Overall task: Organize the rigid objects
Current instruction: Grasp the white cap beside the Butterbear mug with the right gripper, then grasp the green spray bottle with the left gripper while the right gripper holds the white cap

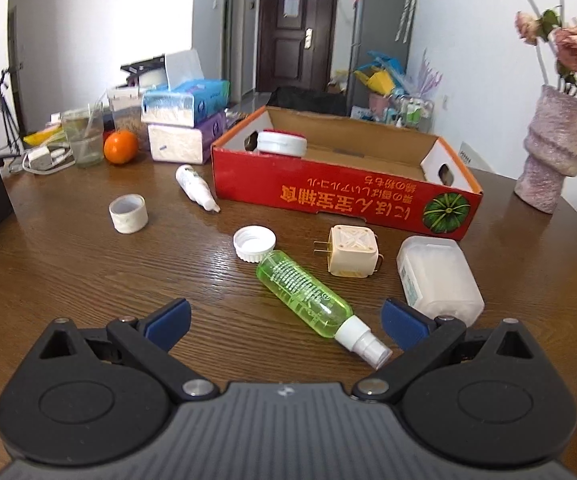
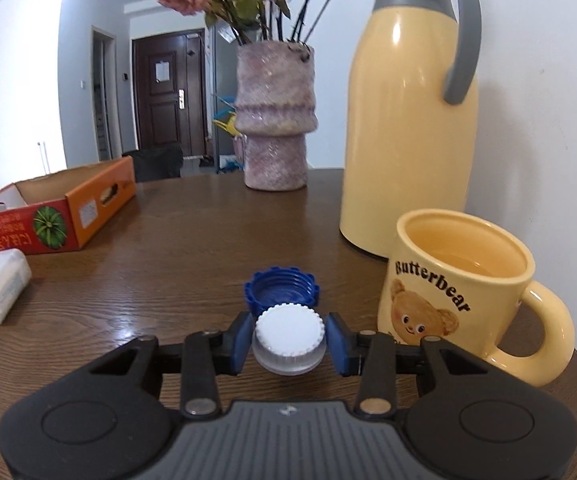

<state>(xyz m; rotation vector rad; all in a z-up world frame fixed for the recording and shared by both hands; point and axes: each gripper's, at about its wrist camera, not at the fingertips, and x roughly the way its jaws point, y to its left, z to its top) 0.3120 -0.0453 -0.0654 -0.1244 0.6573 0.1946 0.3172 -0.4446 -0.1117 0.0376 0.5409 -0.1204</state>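
Observation:
My left gripper (image 1: 286, 320) is open and empty above the table. A green spray bottle (image 1: 308, 292) lies between its pads, nozzle toward me. Beyond lie a white cap (image 1: 254, 243), a cream plug adapter (image 1: 352, 251), a clear plastic box (image 1: 438, 276), a tape roll (image 1: 128, 213) and a white spray bottle (image 1: 196, 187). The red cardboard box (image 1: 340, 196) holds a white round lid (image 1: 281, 143). My right gripper (image 2: 288, 340) is closed on a white cap (image 2: 288, 340). A blue cap (image 2: 281, 290) lies just beyond it.
A pink vase (image 1: 552, 148) with flowers stands at the right; it also shows in the right wrist view (image 2: 274, 120). A yellow thermos (image 2: 408, 120) and a yellow bear mug (image 2: 460, 296) stand near my right gripper. Tissue boxes (image 1: 186, 120), an orange (image 1: 120, 147) and a glass (image 1: 82, 136) stand far left.

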